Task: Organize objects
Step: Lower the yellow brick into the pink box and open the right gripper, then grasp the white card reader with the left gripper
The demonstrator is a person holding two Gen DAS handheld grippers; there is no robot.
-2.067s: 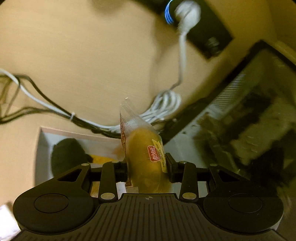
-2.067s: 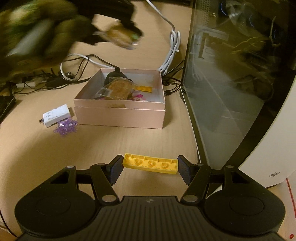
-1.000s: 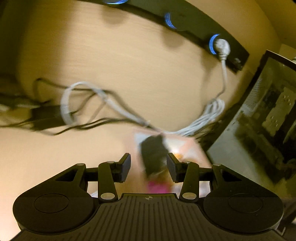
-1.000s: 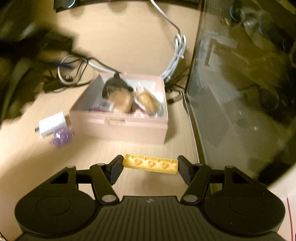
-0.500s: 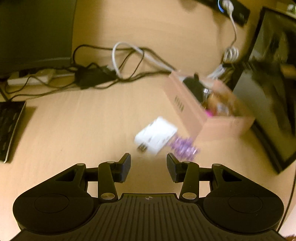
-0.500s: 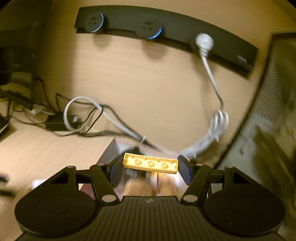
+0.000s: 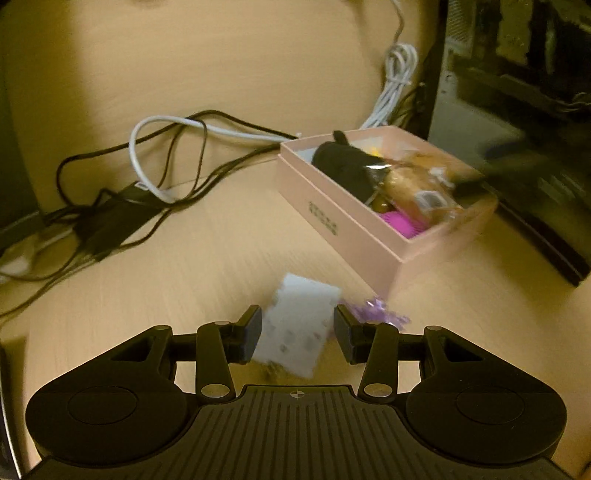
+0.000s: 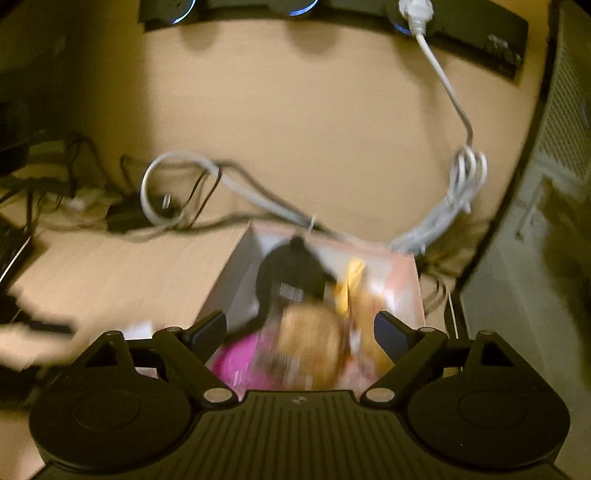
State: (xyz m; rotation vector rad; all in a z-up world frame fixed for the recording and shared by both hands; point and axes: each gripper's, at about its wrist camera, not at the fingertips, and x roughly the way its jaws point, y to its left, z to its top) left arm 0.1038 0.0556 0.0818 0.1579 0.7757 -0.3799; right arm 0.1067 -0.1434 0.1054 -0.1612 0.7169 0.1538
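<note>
The open pink box [image 7: 354,236] holds a black object [image 7: 343,166], wrapped buns [image 7: 410,181] and a pink item [image 7: 400,221]. My left gripper [image 7: 297,332] hangs low over the desk, jaws apart. A blurred white adapter [image 7: 299,325] lies between its fingers, and I see no pad pressing on it. A purple trinket [image 7: 376,314] lies just right of it. My right gripper [image 8: 299,326] is over the box [image 8: 240,269] with its jaws opening and nothing between them. A blurred yellow brick [image 8: 349,284] shows inside, by the black object [image 8: 291,273] and a bun [image 8: 310,343].
Tangled black and white cables [image 7: 166,155] and a black power brick [image 7: 110,221] lie left of the box. A dark glass-sided computer case [image 7: 517,129] stands to its right. A socket strip [image 8: 332,11] runs along the back panel. A keyboard edge [image 8: 11,254] shows far left.
The right gripper has travelled over the box and spread its jaws; the yellow brick has left them. The left gripper has come down from the box to the white adapter, now between its fingers.
</note>
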